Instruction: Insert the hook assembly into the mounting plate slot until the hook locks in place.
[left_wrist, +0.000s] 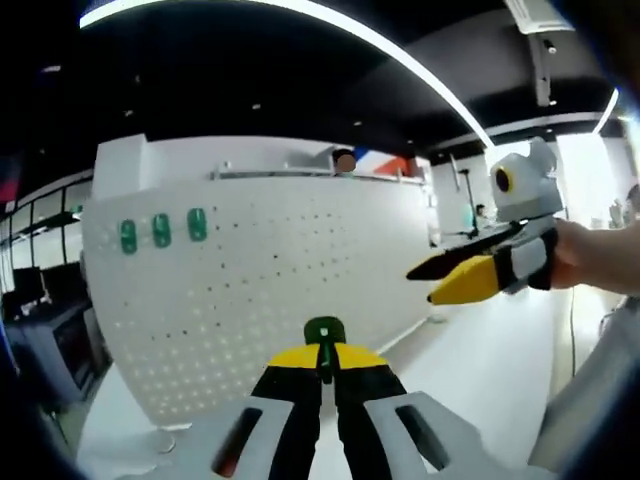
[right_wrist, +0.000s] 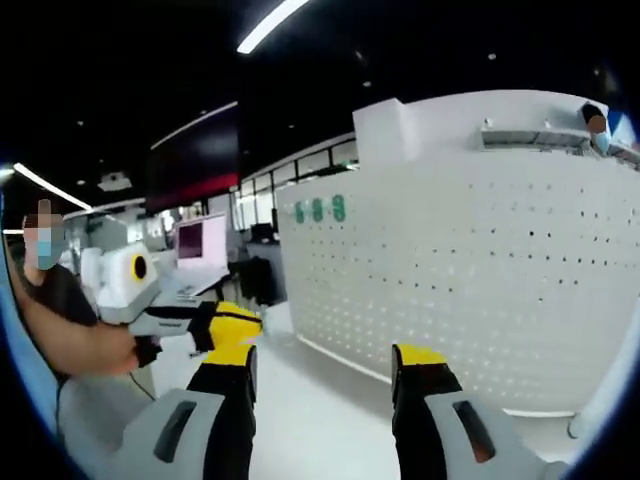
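Two yellow-tipped black jaws of the left gripper (left_wrist: 322, 372) are being pressed narrowly together on a small green hook assembly (left_wrist: 324, 334), whose rounded top is sticking up just beyond the tips in the left gripper view. Behind it, a white pegboard mounting plate (left_wrist: 280, 290) is standing upright on a white table (left_wrist: 490, 370), its matte face being dotted with regular rows of small holes and its panel curving under the fisheye. Three green hooks (left_wrist: 161, 230) are already being carried near the plate's upper left corner, side by side. The right gripper (left_wrist: 455, 277) is being held by a hand (left_wrist: 595, 255) off the plate's right edge, its jaws apart.

In the right gripper view, the right gripper's (right_wrist: 325, 370) own jaws are being kept wide, nothing between them, with the perforated plate (right_wrist: 480, 270) ahead and the three hooks (right_wrist: 319, 210) near its upper left corner. The left gripper (right_wrist: 215, 328) is being seen at the left, held by a person (right_wrist: 60, 320).
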